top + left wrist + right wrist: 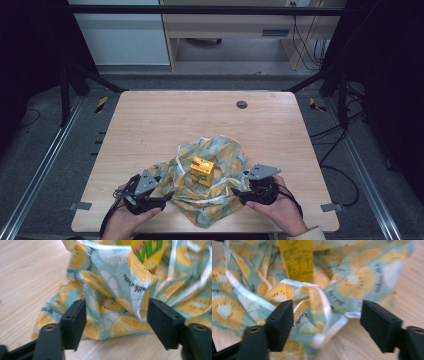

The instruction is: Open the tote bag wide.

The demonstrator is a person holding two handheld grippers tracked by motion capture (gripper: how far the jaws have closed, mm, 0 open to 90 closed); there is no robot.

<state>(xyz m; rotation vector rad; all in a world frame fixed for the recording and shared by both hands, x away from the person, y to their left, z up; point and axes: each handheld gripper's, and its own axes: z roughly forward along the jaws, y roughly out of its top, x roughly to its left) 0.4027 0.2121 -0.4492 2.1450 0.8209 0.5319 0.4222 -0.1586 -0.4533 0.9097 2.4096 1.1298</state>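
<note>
At the near edge of a wooden table, a person's two hands each hold a black two-jaw gripper, one at either side of a crumpled bag. The left gripper sits at the bag's left edge with its jaws wide apart, a fold of printed film between them but not pinched (seen close up, the pads stand clear of it on both sides). The right gripper mirrors it at the bag's right edge, also wide, with a looped white-edged handle lying between its jaws and untouched. The bag is thin teal film printed with lemon slices, lying open and rumpled at the middle of the table's near half. On it rests a small yellow carton, tilted, with green lettering. The film looks light, limp and somewhat slick, so it would likely bunch and slide rather than hold a shape; the folded rim or handle loops seem the surest places to pinch. The carton looks stiff and light. Farther back, a round grey cap sits in the tabletop.
</note>
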